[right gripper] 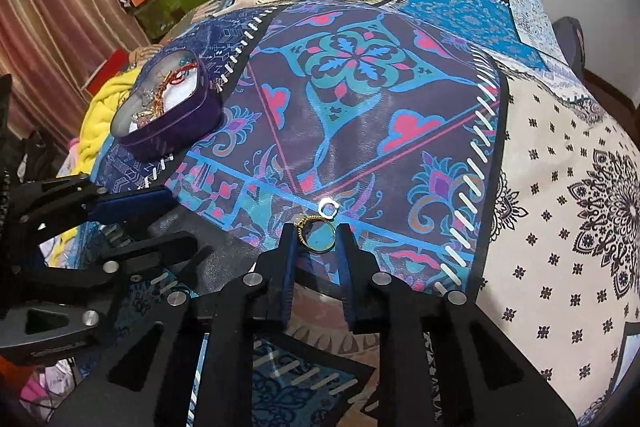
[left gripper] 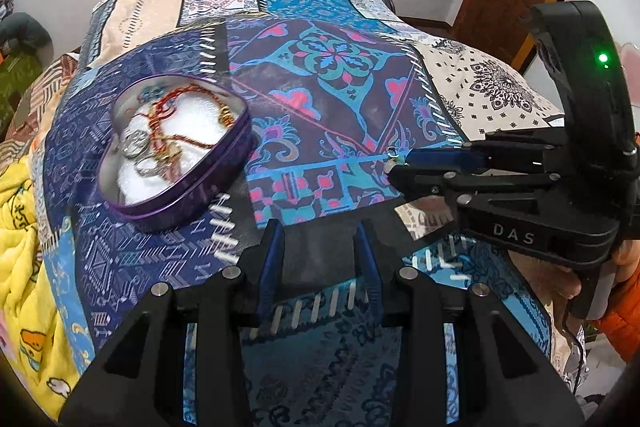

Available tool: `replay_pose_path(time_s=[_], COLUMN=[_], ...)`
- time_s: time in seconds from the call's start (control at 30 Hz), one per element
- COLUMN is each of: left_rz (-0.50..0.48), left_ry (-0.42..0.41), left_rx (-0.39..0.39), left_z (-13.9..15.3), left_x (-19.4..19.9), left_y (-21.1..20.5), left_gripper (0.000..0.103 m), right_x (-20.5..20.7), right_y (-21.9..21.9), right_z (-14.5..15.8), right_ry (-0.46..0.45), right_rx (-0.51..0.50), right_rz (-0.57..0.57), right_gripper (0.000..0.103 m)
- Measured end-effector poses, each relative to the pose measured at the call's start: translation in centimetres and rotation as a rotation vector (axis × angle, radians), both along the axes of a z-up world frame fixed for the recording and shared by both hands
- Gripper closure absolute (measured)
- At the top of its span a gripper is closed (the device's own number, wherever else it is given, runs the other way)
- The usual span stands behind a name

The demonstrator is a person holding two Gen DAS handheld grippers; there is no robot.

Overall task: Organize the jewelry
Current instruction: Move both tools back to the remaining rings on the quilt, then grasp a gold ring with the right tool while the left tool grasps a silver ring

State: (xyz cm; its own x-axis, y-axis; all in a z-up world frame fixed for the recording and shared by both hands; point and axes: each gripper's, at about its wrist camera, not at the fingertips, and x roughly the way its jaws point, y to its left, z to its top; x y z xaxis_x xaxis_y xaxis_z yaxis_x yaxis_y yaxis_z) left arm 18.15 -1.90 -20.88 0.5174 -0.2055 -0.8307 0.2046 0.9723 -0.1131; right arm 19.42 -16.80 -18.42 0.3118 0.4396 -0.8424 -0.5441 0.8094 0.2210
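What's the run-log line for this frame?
left tool: open, idle | right tool: around gold ring, grip unclear | silver ring: on bedspread | tin: open, holds jewelry

In the left wrist view the gold ring [right gripper: 316,237] is hidden behind the tips of the right claw [left gripper: 394,165]; only a small silver piece [left gripper: 392,155] shows there, too tiny to identify. Whether the ring is actually pinched or merely lies between the fingers cannot be told in the right wrist view. The jewelry in the purple tin [left gripper: 176,151] is a tangle of red cord and metal rings; separate pieces cannot be made out. The tin's near wall hides its floor. The left claw [right gripper: 132,219] is cut off by the frame's left edge. The bed [left gripper: 320,99] runs past every edge
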Motion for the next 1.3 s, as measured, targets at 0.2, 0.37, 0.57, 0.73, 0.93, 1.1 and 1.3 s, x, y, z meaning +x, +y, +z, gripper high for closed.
replay_pose_path(time_s=[0.2, 0.37, 0.57, 0.73, 0.93, 1.1, 1.3], left_rz=[-0.027, -0.058, -0.09, -0.102, -0.097, -0.095, -0.073], left_ry=[0.017, 0.034, 0.035, 0.043, 0.057, 0.047, 0.01], left_rx=[-0.019, -0.026, -0.008, -0.003, -0.042, -0.044, -0.015], left_z=[-0.3, -0.6, -0.9, -1.2, -1.8, -1.8, -1.2], left_x=[1.3, 2.6, 3.9, 5.6, 7.2, 7.1, 5.9], left_y=[-1.3, -3.0, -4.7, -5.9, -6.1, -6.2, -5.5], left_gripper=[0.066, 0.066, 0.066, 0.077, 0.094, 0.094, 0.095], right_x=[0.2, 0.1, 0.2, 0.6, 1.1, 1.7, 2.1], right_y=[-1.5, -3.3, -5.6, -5.9, -4.2, -2.4, -2.2], right_z=[0.9, 1.9, 2.7, 2.2, 1.4, 0.4, -0.4], right_ry=[-0.005, -0.05, -0.056, -0.046, -0.054, -0.043, -0.042], right_rx=[0.043, 0.028, 0.019, 0.003, -0.048, -0.084, -0.094], right_rz=[-0.04, -0.073, -0.119, -0.106, -0.044, 0.005, -0.011], right_gripper=[0.1, 0.1, 0.093, 0.066, 0.066, 0.066, 0.084])
